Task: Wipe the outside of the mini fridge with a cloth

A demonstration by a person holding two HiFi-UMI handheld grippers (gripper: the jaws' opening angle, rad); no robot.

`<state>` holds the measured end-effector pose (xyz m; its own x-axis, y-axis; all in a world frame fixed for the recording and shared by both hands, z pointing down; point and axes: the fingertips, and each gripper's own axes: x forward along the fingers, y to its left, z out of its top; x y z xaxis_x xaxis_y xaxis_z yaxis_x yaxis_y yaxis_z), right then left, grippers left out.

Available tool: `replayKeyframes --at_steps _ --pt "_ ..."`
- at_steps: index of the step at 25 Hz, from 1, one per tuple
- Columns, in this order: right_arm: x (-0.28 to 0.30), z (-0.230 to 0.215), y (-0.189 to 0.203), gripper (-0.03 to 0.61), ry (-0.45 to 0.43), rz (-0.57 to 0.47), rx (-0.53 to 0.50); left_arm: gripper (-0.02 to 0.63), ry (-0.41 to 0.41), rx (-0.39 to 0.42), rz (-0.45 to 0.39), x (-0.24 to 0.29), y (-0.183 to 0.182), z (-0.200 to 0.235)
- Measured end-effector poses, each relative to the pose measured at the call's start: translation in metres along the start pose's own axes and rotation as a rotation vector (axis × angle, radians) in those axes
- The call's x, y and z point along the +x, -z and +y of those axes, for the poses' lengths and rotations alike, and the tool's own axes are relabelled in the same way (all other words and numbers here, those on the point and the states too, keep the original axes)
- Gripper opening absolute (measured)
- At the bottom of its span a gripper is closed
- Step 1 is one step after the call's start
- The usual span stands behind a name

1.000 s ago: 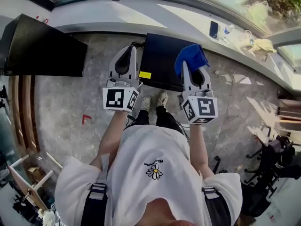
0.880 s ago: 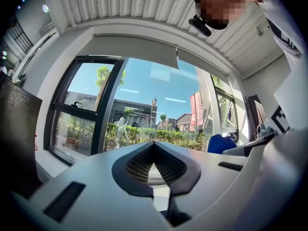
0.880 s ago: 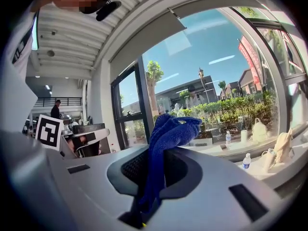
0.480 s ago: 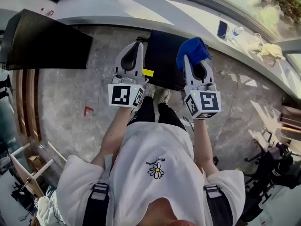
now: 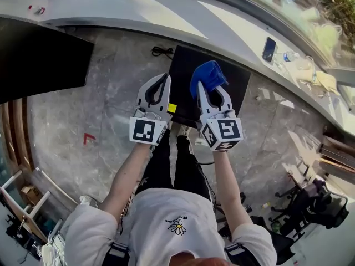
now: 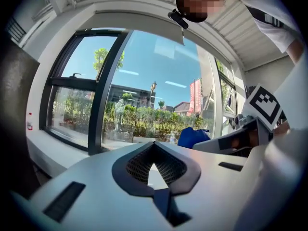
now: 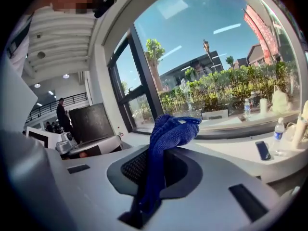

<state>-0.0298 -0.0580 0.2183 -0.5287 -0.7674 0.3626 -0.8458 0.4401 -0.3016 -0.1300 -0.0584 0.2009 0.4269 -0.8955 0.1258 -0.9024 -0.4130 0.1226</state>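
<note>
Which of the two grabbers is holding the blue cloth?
The right gripper: the blue fabric cloth is pinched between its jaws. The left gripper has its jaws together with nothing between them.

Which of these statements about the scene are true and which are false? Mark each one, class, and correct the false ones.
1. The right gripper is shut on a blue cloth. True.
2. The left gripper grips a cloth too. False: its jaws are together with nothing between them.
3. The mini fridge is white. False: it is black.
4. A phone lies on the window ledge. True.
5. In the head view, the cloth shows over the bare floor, away from the fridge. False: it shows over the fridge's top.
</note>
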Motion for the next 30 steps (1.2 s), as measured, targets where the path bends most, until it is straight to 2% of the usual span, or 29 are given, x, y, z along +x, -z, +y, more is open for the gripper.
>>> replayKeyframes --at_steps 3,7,9,13,19,26,30 --pt "0.072 -0.016 0.045 0.061 -0.014 0.047 0.038 0.003 -0.038 -0.033 0.049 0.023 0.06 0.039" --pt "0.16 -0.03 0.102 0.061 -0.054 0.101 0.21 0.003 -0.072 -0.043 0.101 0.047 0.123 0.082" --pt "0.191 -0.038 0.124 0.061 -0.053 0.143 0.262 0.003 -0.07 -0.038 0.125 0.056 0.148 0.093" --pt "0.238 -0.057 0.159 0.061 -0.004 0.246 0.246 0.003 -0.064 -0.048 0.156 0.07 0.184 0.106" --pt "0.266 -0.079 0.192 0.061 0.056 0.386 0.189 0.003 -0.071 -0.087 0.18 0.081 0.214 0.106" --pt "0.26 -0.099 0.201 0.061 0.091 0.426 0.115 0.003 -0.076 -0.121 0.194 0.092 0.229 0.094" --pt "0.241 -0.11 0.204 0.061 0.112 0.424 0.11 0.003 -0.069 -0.126 0.189 0.095 0.227 0.082"
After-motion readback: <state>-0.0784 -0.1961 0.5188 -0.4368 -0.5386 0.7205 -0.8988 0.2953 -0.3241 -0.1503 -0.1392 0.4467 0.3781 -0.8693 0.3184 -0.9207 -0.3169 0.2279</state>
